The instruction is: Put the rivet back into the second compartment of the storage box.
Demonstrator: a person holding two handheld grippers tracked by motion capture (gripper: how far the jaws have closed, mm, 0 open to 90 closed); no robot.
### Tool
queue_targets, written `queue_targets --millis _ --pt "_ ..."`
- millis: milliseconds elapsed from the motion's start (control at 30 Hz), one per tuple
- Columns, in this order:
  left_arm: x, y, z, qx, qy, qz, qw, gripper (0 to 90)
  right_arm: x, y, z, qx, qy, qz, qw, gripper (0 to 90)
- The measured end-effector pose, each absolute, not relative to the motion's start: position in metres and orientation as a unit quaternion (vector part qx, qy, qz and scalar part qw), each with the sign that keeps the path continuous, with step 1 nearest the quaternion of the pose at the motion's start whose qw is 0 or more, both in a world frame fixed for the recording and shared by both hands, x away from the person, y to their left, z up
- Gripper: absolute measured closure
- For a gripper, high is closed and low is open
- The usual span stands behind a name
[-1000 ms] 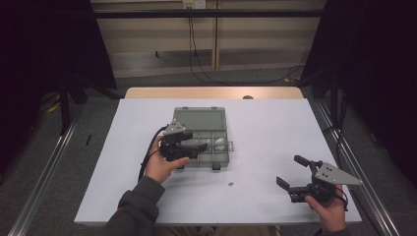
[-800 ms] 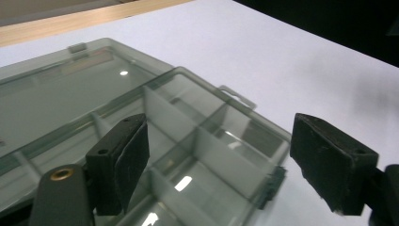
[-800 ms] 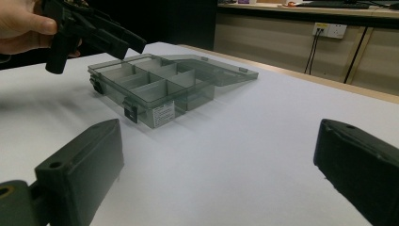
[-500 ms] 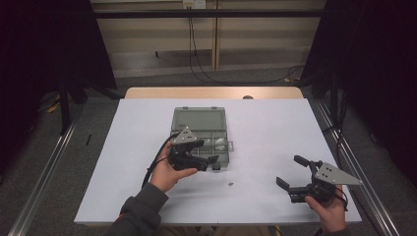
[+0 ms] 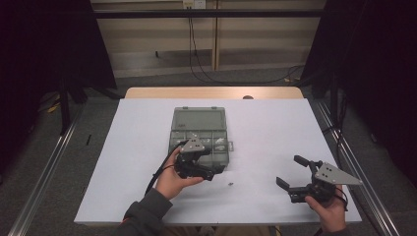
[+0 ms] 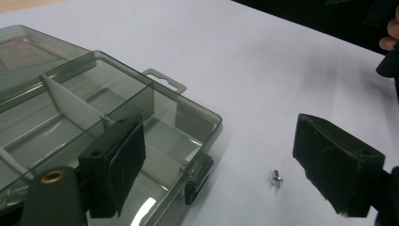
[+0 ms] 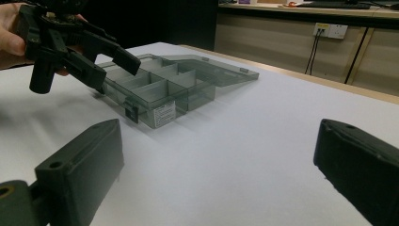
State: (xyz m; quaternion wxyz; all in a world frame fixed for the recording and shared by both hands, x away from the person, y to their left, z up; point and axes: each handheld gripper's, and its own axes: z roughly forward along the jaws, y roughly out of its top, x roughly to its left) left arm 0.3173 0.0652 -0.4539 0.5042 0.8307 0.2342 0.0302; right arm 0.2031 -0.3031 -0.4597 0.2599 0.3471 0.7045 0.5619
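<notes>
Shifted toward the screw (image 6: 276, 178), left gripper (image 5: 205, 169) leaves the compartment box (image 5: 198, 121) — jaws just widened, nothing between.

No readable text is showing anywhere. A small white paper label (image 7: 164, 113) with dark print is sitting on the outer end wall of the open smoky-grey transparent plastic compartment box (image 7: 155, 89), but its lines are blurring too small to make out. A faint reddish-orange patch is showing through the box's flat lid (image 6: 19, 52); no letters are coming through on it.
</notes>
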Motion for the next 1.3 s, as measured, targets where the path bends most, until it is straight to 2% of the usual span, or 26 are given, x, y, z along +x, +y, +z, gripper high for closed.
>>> queue_targets --millis 433,533,700,800,833,933,967,1000,1167,1300 --pt "0.308 0.056 -0.458 0.841 0.215 0.017 0.497 18.1 0.203 -0.303 -0.460 0.346 0.706 0.561 0.259 1.7" --pt "0.306 0.054 -0.459 0.844 0.211 0.014 0.493 20.7 0.203 -0.303 -0.460 0.346 0.706 0.561 0.259 1.7" --pt "0.301 0.050 -0.461 0.849 0.205 -0.005 0.486 30.2 0.203 -0.303 -0.460 0.346 0.706 0.562 0.259 1.7" --pt "0.300 0.049 -0.464 0.855 0.201 -0.009 0.478 41.8 0.203 -0.302 -0.460 0.345 0.707 0.561 0.259 1.7" --pt "0.299 0.048 -0.465 0.859 0.198 -0.010 0.472 41.8 0.203 -0.302 -0.460 0.345 0.707 0.561 0.259 1.7" --pt "0.297 0.044 -0.469 0.866 0.192 -0.017 0.461 51.3 0.203 -0.302 -0.460 0.345 0.706 0.561 0.259 1.7" --pt "0.297 0.043 -0.470 0.867 0.191 -0.018 0.460 51.3 0.203 -0.302 -0.460 0.345 0.706 0.561 0.259 1.7" --pt "0.297 0.042 -0.471 0.870 0.188 -0.021 0.455 56.3 0.203 -0.302 -0.460 0.345 0.706 0.561 0.259 1.7" --pt "0.295 0.039 -0.475 0.874 0.184 -0.031 0.448 65.0 0.203 -0.302 -0.460 0.345 0.707 0.561 0.259 1.7" --pt "0.294 0.035 -0.478 0.879 0.179 -0.033 0.441 67.8 0.203 -0.302 -0.460 0.345 0.707 0.561 0.258 1.7"
